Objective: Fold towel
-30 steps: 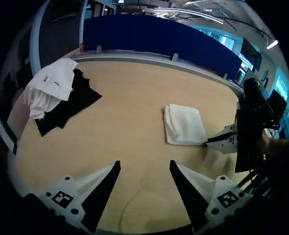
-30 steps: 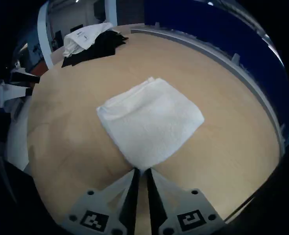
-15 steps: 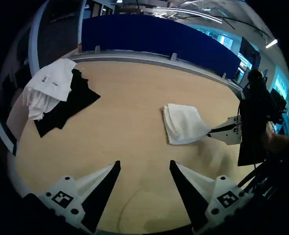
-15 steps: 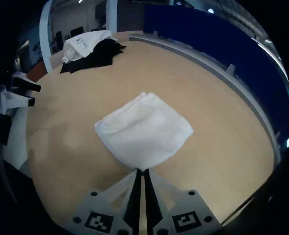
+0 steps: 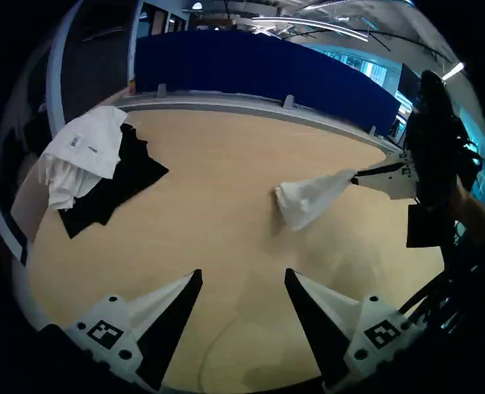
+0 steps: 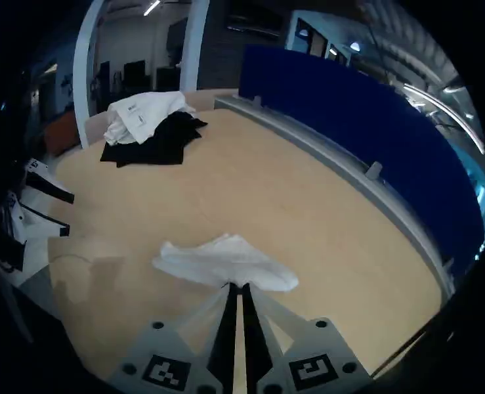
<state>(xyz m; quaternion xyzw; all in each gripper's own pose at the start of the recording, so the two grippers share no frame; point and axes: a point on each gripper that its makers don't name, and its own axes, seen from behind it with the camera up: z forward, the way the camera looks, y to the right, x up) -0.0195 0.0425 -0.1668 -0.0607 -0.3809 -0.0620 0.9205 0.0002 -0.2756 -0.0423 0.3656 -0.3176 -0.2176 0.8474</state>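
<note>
**Towel Held by One Corner Above the Table**

The white towel [image 5: 306, 197] [image 6: 224, 262] was seen right of centre on the wooden table [image 5: 209, 164] [image 6: 295, 197], well apart from everything else on it. One corner was held raised and the cloth was drawn out into a sloping, bunched shape. In the left gripper view its low end appeared to rest on the table. In the right gripper view this contact could not be confirmed, as the underside was hidden by the cloth itself.

The raised corner was pinched between the fingers of the right gripper [image 6: 237, 289] [image 5: 355, 177], which were clenched with only a thin slit between them. The pinched corner itself was hidden between the finger edges. The body of that gripper was a dark mass at the right edge of the left gripper view, and only part of the hand [image 5: 470, 211] holding it could be made out.

The left gripper [image 5: 242, 274] was held near the table's near edge with its fingers spread wide and nothing between them.

At the far left of the table, a white garment [image 5: 84, 148] [image 6: 140, 113] was draped over a black garment [image 5: 114, 184] [image 6: 157, 141]; its small tags were too small to read. A blue partition [image 5: 255, 65] [image 6: 373, 125] was seen along the far edge.
</note>
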